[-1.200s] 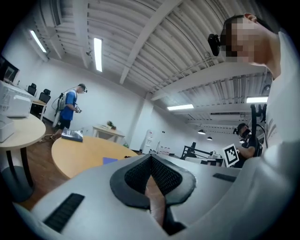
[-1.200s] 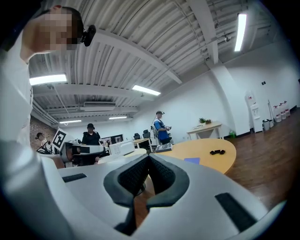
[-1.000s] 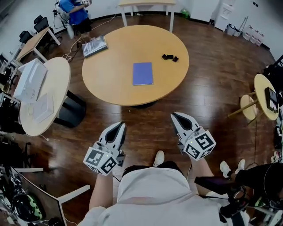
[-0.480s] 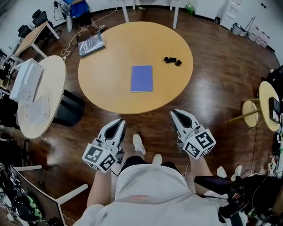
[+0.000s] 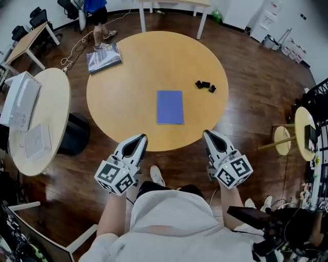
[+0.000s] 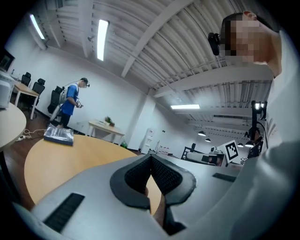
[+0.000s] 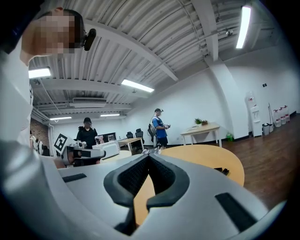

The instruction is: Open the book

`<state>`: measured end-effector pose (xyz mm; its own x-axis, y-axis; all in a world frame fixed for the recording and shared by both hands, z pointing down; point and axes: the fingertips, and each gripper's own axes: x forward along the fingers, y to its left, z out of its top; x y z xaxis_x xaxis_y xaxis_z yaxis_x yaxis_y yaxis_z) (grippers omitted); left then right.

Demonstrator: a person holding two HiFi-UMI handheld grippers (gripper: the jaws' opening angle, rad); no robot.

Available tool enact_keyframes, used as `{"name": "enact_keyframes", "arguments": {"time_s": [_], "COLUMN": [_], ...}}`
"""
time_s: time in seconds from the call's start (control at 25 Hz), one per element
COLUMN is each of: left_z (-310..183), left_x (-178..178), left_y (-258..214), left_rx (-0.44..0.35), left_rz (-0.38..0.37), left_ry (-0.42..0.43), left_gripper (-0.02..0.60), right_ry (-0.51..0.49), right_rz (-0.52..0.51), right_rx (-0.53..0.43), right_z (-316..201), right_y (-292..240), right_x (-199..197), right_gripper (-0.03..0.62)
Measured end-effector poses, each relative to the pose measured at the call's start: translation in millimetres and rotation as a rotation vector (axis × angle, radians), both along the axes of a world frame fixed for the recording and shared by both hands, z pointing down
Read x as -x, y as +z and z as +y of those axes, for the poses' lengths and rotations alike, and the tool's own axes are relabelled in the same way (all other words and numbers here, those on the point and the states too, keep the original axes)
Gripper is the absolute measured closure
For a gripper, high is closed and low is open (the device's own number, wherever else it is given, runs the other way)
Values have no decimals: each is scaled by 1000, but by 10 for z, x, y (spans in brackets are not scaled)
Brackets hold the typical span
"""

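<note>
A closed blue book [image 5: 169, 107] lies flat near the middle of the round wooden table [image 5: 128, 92], toward its near side. My left gripper [image 5: 141, 137] hovers at the table's near edge, left of the book, jaws shut and empty. The right gripper [image 5: 207, 133] is at the near edge to the book's right, also shut with nothing in it. In the left gripper view the closed pads [image 6: 140, 173] point across the tabletop [image 6: 61, 159]; in the right gripper view the pads [image 7: 136, 176] do the same. The book is hidden in both gripper views.
Small black objects [image 5: 205, 85] sit at the table's right, a grey magazine [image 5: 104, 57] at its far left edge. A second round table [image 5: 56, 102] with white boxes stands to the left, a small table [image 5: 302, 128] and stool [image 5: 281, 138] to the right. A person in blue [image 5: 97, 10] stands beyond.
The person holding the grippers has stepped toward the table, so both grippers now reach its near edge. Both stay shut, and the book has not moved.
</note>
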<state>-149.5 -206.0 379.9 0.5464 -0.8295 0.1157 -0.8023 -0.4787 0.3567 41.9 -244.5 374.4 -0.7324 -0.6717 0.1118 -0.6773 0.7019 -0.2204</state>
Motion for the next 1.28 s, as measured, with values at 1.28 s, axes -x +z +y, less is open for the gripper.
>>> {"name": "enact_keyframes", "arguments": {"time_s": [1.28], "left_z": [-1433], "left_x": [-1621], "left_y": [2599], "left_rx": [248], "left_rz": [-794], "left_ry": [458], "left_gripper": [443], "right_ry": [89], "right_rz": [40], "right_rx": [284], "right_z": [-685], "right_y": [1388], "right_x": [-918], "right_gripper": [597]}}
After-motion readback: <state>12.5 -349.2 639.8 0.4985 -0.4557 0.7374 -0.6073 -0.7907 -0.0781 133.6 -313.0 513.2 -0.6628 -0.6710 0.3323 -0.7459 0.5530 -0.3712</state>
